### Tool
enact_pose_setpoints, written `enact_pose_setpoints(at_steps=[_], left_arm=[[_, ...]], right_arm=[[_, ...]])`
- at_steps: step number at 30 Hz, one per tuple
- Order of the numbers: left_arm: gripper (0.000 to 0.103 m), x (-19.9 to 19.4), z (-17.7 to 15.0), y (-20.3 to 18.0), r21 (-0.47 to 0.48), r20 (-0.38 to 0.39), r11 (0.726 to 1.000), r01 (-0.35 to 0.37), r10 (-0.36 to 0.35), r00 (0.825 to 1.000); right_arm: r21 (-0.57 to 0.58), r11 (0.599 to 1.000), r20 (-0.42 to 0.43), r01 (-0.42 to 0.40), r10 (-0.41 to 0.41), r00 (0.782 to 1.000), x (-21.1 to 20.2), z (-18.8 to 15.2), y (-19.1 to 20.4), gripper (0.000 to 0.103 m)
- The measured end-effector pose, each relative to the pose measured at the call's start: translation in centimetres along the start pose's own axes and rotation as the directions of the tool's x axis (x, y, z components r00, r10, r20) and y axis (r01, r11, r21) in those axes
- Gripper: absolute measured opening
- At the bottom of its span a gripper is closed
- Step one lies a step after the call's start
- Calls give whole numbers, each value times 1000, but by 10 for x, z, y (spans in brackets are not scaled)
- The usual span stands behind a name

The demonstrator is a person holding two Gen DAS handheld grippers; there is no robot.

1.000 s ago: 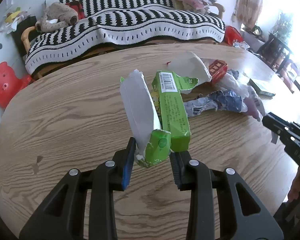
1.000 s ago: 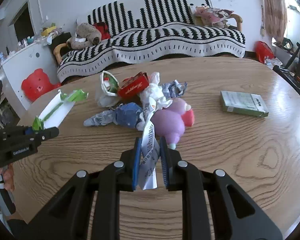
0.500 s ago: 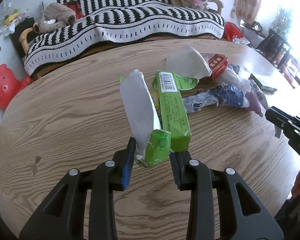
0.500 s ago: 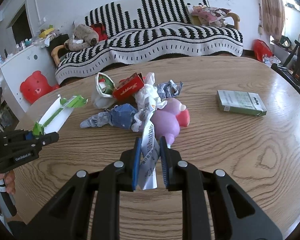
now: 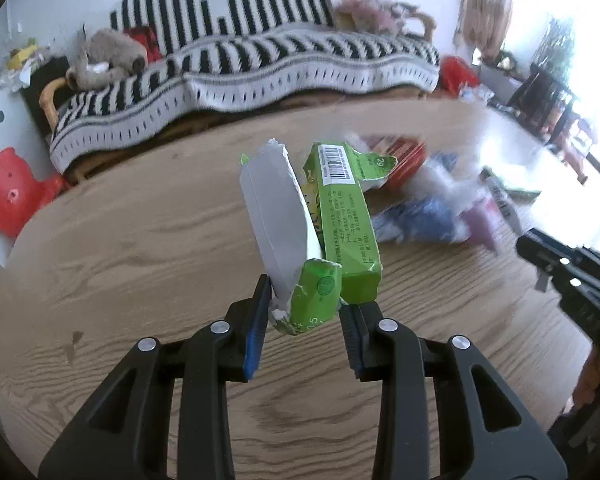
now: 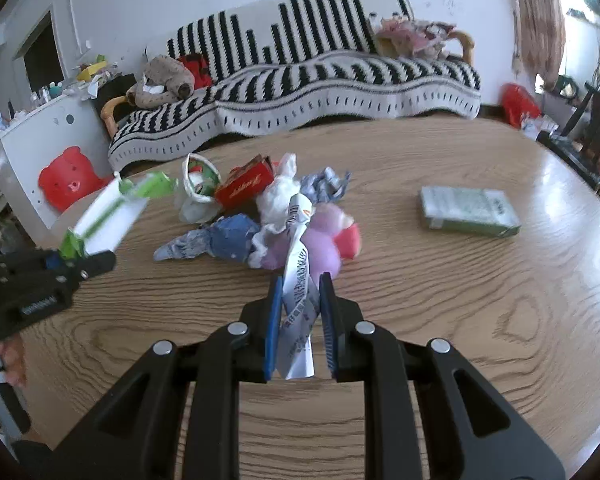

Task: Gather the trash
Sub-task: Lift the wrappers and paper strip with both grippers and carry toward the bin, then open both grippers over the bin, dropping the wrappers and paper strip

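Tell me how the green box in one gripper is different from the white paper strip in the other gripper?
The green box is torn open and stiff, with a barcode; the paper strip is thin, crumpled and white with dark print. The box fills a wide gap in the left gripper; the strip sits in a narrow gap in the right gripper. Both are trash held up above the wooden table.

1. This is a lived-in home sitting room.
2. A long sofa draped in a black-and-white striped knitted throw [image 6: 300,68] runs along the white wall.
3. A brown plush soft toy [image 6: 160,80] lies on the sofa's left end.
4. A round oak-grain wooden table [image 6: 480,288] fills the foreground.
5. A red bear-face plastic shape [image 6: 70,176] leans against a white cabinet [image 6: 40,128] cluttered with small items.
6. A patterned curtain [image 6: 538,20] hangs by a bright window.
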State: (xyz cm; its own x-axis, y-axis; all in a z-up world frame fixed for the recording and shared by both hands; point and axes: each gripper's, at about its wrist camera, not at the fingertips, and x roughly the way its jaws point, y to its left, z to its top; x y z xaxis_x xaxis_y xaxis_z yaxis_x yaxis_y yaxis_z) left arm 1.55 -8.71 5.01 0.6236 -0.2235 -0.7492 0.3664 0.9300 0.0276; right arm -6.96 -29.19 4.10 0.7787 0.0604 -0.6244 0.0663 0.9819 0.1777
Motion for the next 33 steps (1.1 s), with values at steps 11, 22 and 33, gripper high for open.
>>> enact_pose_setpoints(at_steps=[11, 22, 33], left_arm=[[33, -76, -14, -176, 207, 60, 954, 218, -234, 970], [34, -49, -139, -367, 558, -385, 715, 422, -227, 895], [34, 49, -218, -406, 466, -625, 747, 474, -102, 774]], right_arm=[[186, 978, 120, 96, -120, 986, -154, -51, -131, 19], [382, 913, -178, 143, -79, 981, -179, -202, -232, 19], [509, 836, -397, 204, 17, 918, -120, -303, -267, 19]])
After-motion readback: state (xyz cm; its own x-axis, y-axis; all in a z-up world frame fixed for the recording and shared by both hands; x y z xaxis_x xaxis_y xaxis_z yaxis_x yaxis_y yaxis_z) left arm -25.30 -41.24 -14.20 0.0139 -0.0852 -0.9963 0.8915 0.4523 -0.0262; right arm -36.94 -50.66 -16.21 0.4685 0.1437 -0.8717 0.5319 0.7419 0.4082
